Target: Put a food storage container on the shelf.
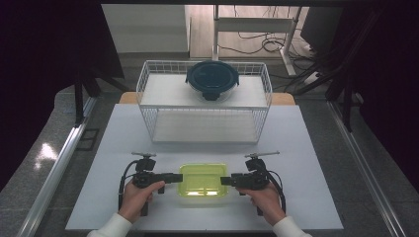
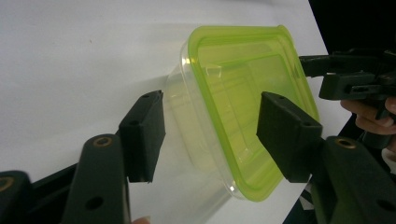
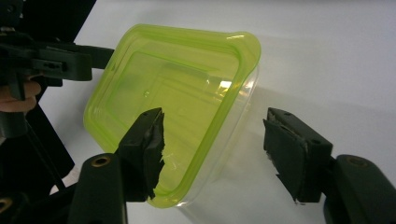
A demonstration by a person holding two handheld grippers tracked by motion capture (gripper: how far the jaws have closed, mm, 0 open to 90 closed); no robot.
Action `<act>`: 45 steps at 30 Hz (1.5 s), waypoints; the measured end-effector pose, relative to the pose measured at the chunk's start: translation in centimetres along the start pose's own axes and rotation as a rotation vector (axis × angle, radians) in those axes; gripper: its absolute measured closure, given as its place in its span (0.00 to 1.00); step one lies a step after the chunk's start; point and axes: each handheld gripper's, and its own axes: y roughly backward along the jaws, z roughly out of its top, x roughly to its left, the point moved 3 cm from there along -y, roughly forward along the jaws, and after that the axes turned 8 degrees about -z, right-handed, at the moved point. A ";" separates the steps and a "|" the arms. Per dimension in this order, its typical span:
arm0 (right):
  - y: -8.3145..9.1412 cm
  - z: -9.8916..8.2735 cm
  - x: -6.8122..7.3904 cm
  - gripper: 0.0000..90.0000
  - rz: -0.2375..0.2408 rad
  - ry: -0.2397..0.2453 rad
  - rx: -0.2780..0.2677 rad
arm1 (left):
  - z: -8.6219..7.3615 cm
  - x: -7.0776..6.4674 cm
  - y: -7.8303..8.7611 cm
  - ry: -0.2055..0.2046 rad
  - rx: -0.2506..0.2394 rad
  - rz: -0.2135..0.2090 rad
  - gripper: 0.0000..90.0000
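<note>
I see a clear container with a lime-green lid (image 1: 203, 179) sitting flat on the white tabletop (image 1: 306, 148), near the front edge and between my two claws. My left claw (image 1: 176, 177) meets its left end, jaws spread astride the rim, pads not pressing. My right claw (image 1: 225, 180) meets the right end the same way, also spread. Farther back stands a white wire basket (image 1: 148, 79) with a round dark-lidded container (image 1: 212, 79) on top.

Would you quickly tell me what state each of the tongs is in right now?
Left tongs: open, jaws straddling the lime-green-lidded clear plastic container, not pressing it.
Right tongs: open, likewise straddling it.
</note>
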 end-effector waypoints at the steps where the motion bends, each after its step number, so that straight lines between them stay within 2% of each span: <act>1: -0.1 0.0 -0.1 0.43 0.008 -0.010 0.000 | 0.0 0.0 -0.1 0.004 0.004 -0.003 0.48; 7: -0.2 -0.2 -0.4 0.51 0.049 -0.045 0.006 | -0.2 0.2 -0.6 0.026 0.019 -0.042 0.54; 16: -0.7 -0.6 -0.6 0.66 0.117 -0.103 0.038 | -0.5 0.1 -1.0 0.045 0.048 -0.075 0.73; 18: -0.9 -0.7 -0.6 0.70 0.104 -0.098 0.044 | -0.6 -0.1 -1.0 0.044 0.044 -0.089 0.79; 20: -0.9 -0.8 -0.7 0.73 0.096 -0.108 0.048 | -0.6 -0.3 -1.0 0.030 0.042 -0.081 0.82; 23: -0.5 -0.8 -0.7 0.79 0.107 -0.115 0.042 | -0.5 -0.4 -0.7 0.027 0.029 -0.079 0.86; 25: -0.2 -0.7 -0.6 0.83 0.119 -0.112 0.031 | -0.6 -0.5 -0.6 0.016 0.025 -0.069 0.87; 27: 0.2 -0.6 -0.4 0.84 0.112 -0.097 0.016 | -0.6 -0.9 -0.3 0.006 0.020 -0.079 0.88; 29: 0.5 -0.5 -0.2 0.84 0.110 -0.086 0.003 | -0.5 -1.3 0.0 -0.015 0.008 -0.084 0.88; 32: 1.1 -0.4 0.3 0.85 0.113 -0.063 -0.022 | -0.3 -2.2 0.6 -0.058 -0.015 -0.065 0.88; 38: 2.8 0.2 1.5 0.84 0.093 0.016 -0.083 | 0.0 -3.8 1.7 -0.106 -0.049 -0.081 0.88; 45: 4.2 1.4 1.9 0.85 0.093 0.051 -0.118 | 1.4 -5.4 2.5 -0.168 -0.071 -0.073 0.88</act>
